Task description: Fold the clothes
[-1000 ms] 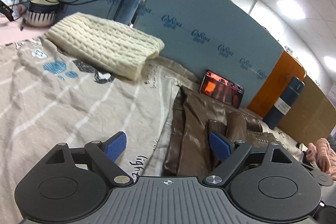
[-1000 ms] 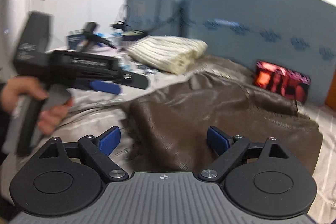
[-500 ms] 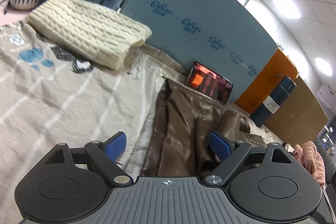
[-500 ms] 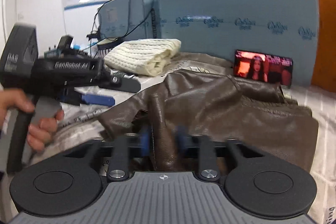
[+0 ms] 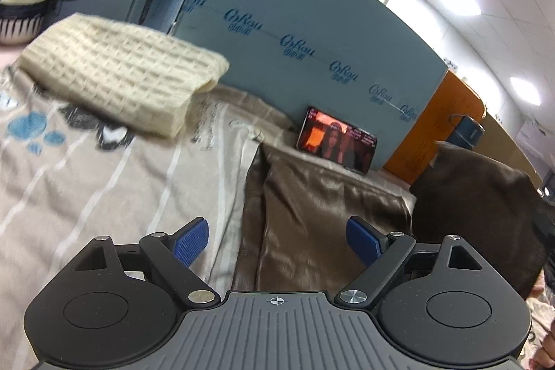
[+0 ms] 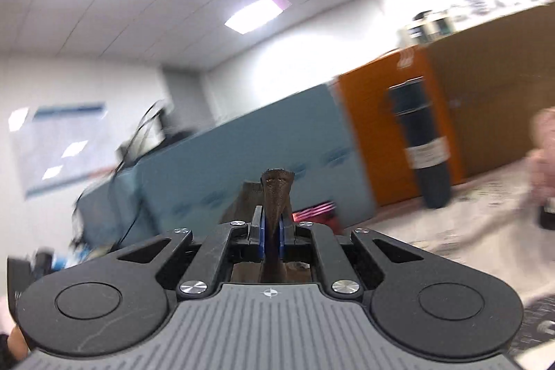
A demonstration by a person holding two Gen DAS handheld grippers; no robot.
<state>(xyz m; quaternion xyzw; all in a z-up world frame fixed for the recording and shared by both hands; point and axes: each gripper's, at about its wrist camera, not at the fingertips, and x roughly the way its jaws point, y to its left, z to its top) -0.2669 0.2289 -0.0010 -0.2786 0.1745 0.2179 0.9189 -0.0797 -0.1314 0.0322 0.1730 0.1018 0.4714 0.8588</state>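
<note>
the right tool pinches a fold of the brown leather jacket raised at right, while the left tool, spread, hovers just above its flat left edge.

Surface is a bed/table covered by a beige striped printed sheet, running under and left of the left claw. Directly on it: brown leather garment dead ahead between the claw's fingers, folded cream knit sweater ahead-left, phone propped ahead beyond the leather. Dark bottle stands ahead-right of the right claw.
</note>
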